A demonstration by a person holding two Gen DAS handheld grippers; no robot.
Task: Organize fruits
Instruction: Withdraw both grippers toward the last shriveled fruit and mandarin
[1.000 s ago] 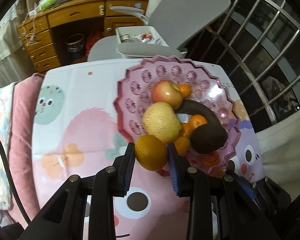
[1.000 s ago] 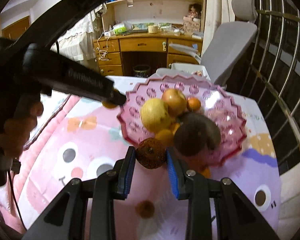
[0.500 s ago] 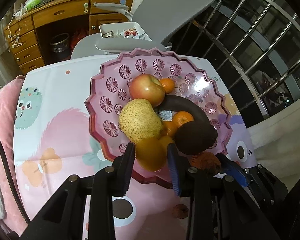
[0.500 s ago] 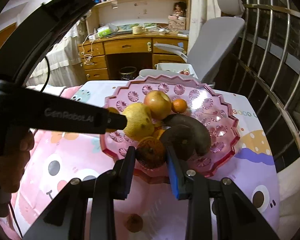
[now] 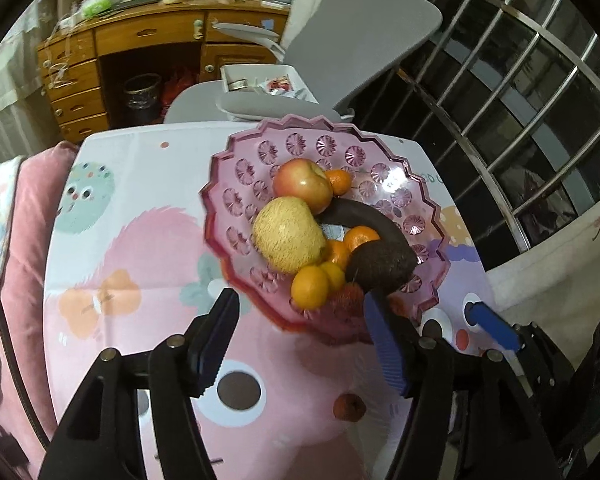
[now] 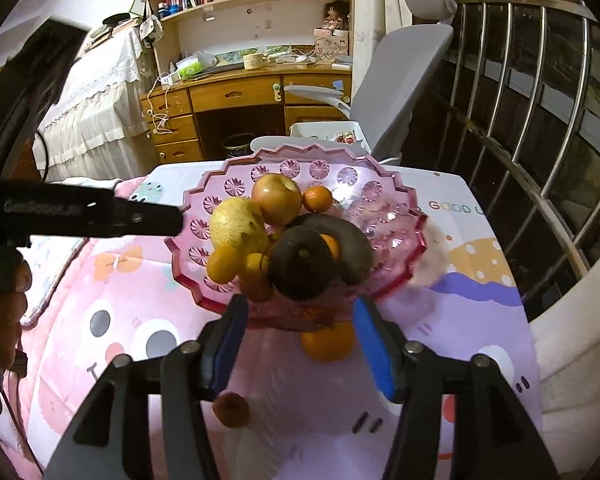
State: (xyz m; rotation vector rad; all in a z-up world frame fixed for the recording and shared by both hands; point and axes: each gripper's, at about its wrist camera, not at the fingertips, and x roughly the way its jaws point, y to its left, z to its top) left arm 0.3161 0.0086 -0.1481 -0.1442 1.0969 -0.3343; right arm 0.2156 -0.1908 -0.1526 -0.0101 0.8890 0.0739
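A pink scalloped glass plate [image 5: 396,178] [image 6: 384,204] holds an apple [image 5: 302,185], a yellow pear [image 5: 288,234], a dark avocado [image 5: 382,266], a dark banana, several small oranges and a red spiky fruit [image 5: 346,298]. My left gripper [image 5: 300,334] is open and empty at the plate's near rim, just behind an orange [image 5: 310,286]. My right gripper [image 6: 300,338] is open and empty at the near rim. An orange [image 6: 328,342] lies on the cloth under the rim between its fingers. A small brown fruit [image 6: 231,409] [image 5: 350,408] lies loose on the cloth.
The table has a pink cartoon cloth [image 5: 140,248]. A grey office chair [image 5: 340,52] and a wooden desk [image 5: 132,52] stand behind it. Metal window bars [image 5: 520,92] run along the right. A pink cushion [image 5: 24,216] is at the left.
Both grippers have opened and drawn back a little. The left let its orange go onto the plate's near side. The right released its brownish-orange fruit at the plate's near edge.
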